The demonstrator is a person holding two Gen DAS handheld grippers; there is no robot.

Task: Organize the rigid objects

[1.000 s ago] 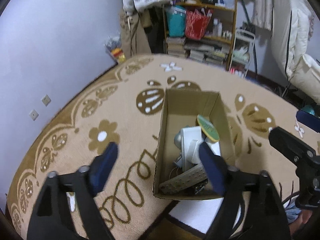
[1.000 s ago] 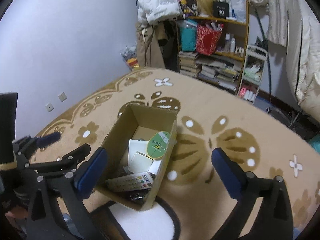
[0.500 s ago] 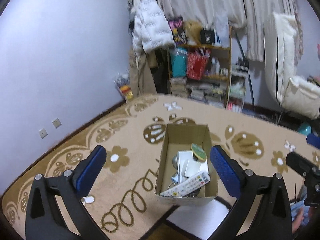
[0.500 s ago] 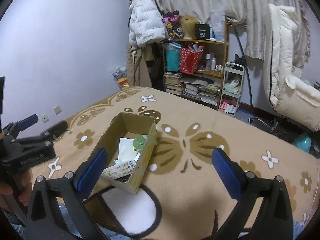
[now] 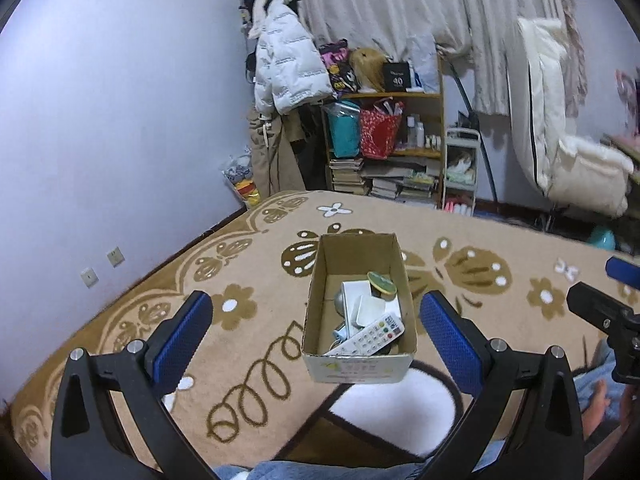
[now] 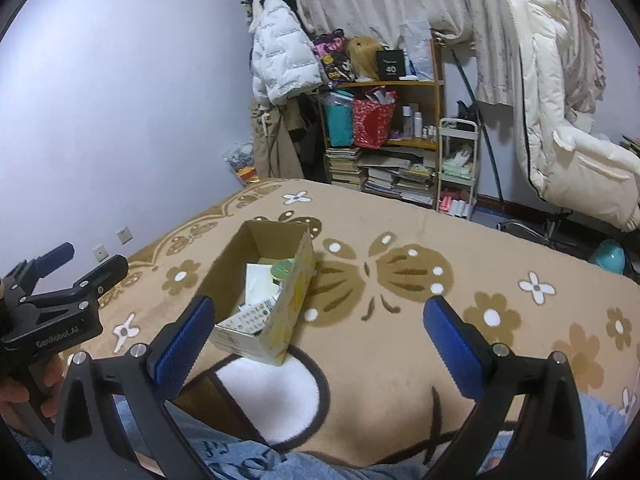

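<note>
An open cardboard box (image 5: 356,370) stands on the tan patterned blanket; it also shows in the right wrist view (image 6: 294,300). Inside lie a white remote control (image 5: 374,334), white boxes (image 5: 356,296) and a round green-lidded tin (image 5: 382,282). My left gripper (image 5: 316,322) is open and empty, held back from the box with the box between its blue pads. My right gripper (image 6: 318,324) is open and empty, to the right of the box. The left gripper shows in the right wrist view (image 6: 60,276).
The blanket (image 6: 400,320) covers a bed. A wooden shelf (image 5: 384,140) with books and bags stands at the far wall, a white puffer jacket (image 5: 284,68) hangs beside it, and a small white cart (image 5: 460,176) is to its right.
Both grippers have pulled back and up from the box, so it looks smaller and farther. Both stay open and empty.
</note>
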